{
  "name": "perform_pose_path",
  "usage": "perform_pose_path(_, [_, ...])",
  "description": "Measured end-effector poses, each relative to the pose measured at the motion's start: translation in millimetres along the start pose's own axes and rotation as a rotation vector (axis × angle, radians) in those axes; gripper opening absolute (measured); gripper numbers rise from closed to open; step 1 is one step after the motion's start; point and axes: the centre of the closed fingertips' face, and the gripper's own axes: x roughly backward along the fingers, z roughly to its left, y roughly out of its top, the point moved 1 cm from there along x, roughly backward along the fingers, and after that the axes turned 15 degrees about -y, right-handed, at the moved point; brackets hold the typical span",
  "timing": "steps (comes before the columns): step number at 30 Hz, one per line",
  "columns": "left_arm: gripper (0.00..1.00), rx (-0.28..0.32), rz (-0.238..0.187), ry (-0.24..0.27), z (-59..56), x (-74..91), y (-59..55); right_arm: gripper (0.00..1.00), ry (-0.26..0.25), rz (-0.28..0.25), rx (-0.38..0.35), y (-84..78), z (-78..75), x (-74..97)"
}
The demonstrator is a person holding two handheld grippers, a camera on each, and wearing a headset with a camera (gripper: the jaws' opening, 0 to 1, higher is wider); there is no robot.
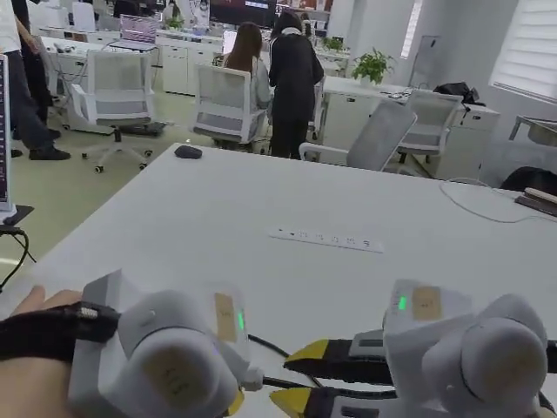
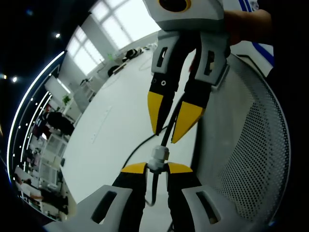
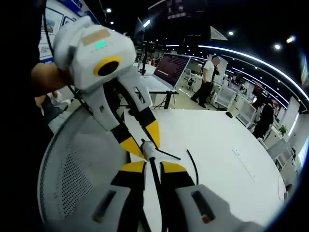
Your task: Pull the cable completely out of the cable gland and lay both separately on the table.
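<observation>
1. The left gripper [image 2: 155,168] is clamped on the white cable gland [image 2: 158,157], which it holds just above the near edge of the bench [image 1: 218,218].
2. The right gripper [image 3: 153,167] faces it with its jaws pinched on the black cable [image 3: 155,180], just beside the gland.
3. The cable runs through the gland, and a loose length trails over the bench by the near edge.
4. A socket strip [image 1: 326,239] sits mid-bench, and a mouse [image 1: 187,151] lies near the far left corner.

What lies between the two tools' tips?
A short stretch of black cable, running from the white cable gland in the left tool to the right tool; the left gripper view shows it.
</observation>
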Motion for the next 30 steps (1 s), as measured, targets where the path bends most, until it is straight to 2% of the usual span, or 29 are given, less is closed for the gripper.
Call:
perform_pose_path(1, [0.16, -0.004, -0.001, -0.001, -0.2, -0.4, 0.8, 0.04, -0.007, 0.028, 0.041, -7.9, -1.3, -0.6])
perform_pose_path(4, [0.16, -0.002, -0.002, -0.008, -1.3, -1.6, 0.6, 0.04, 0.005, 0.030, 0.034, -9.7, -1.0, -0.5])
perform_pose_path(7, [0.16, 0.001, 0.004, -0.002, 1.4, -0.6, -2.5, 0.04, -0.006, 0.038, 0.043, -14.4, -5.4, 2.6])
perform_pose_path(16, [0.16, 0.030, 0.014, 0.036, 15.2, 9.6, -13.7, 0.03, -0.075, 0.157, 0.072, -53.8, -26.6, 17.9])
perform_pose_path(18, [0.16, 0.034, 0.013, 0.037, 15.3, 9.8, -14.2, 0.04, -0.061, 0.161, 0.058, -57.2, -27.8, 22.4])
perform_pose_path(19, [0.16, 0.034, 0.012, 0.036, 15.1, 9.6, -14.0, 0.04, -0.042, 0.166, 0.036, -57.8, -26.1, 24.8])
perform_pose_path(20, [0.16, 0.035, 0.013, 0.035, 14.8, 9.3, -14.3, 0.09, 0.003, 0.162, 0.004, -56.7, -22.0, 29.3])
perform_pose_path(22, [0.16, 0.040, 0.015, 0.040, 15.9, 8.9, -16.0, 0.28, 0.030, 0.134, -0.041, -50.5, -23.9, 37.1])
perform_pose_path(23, [0.16, 0.043, 0.015, 0.041, 16.4, 8.8, -17.2, 0.31, 0.043, 0.102, -0.071, -44.7, -26.7, 42.5])
perform_pose_path(25, [0.16, 0.053, 0.014, 0.043, 17.7, 9.2, -19.6, 0.28, 0.106, -0.026, -0.201, -20.3, -33.6, 62.1])
perform_pose_path(26, [0.16, 0.059, 0.016, 0.045, 18.1, 9.7, -21.5, 0.26, 0.135, -0.131, -0.291, -1.0, -42.8, 77.4])
perform_pose_path(27, [0.16, 0.063, 0.021, 0.048, 18.7, 10.1, -24.1, 0.25, 0.139, -0.194, -0.349, 9.9, -51.7, 87.3])
perform_pose_path(28, [0.16, 0.066, 0.024, 0.050, 19.2, 10.3, -25.8, 0.24, 0.131, -0.257, -0.408, 18.3, -66.4, 99.2])
perform_pose_path(29, [0.16, 0.072, 0.026, 0.052, 20.0, 10.8, -27.9, 0.23, 0.103, -0.276, -0.419, 18.7, -78.2, 104.8])
perform_pose_path(30, [0.16, 0.075, 0.026, 0.055, 20.9, 11.5, -28.8, 0.21, 0.033, -0.277, -0.426, 12.6, -98.6, 108.6])
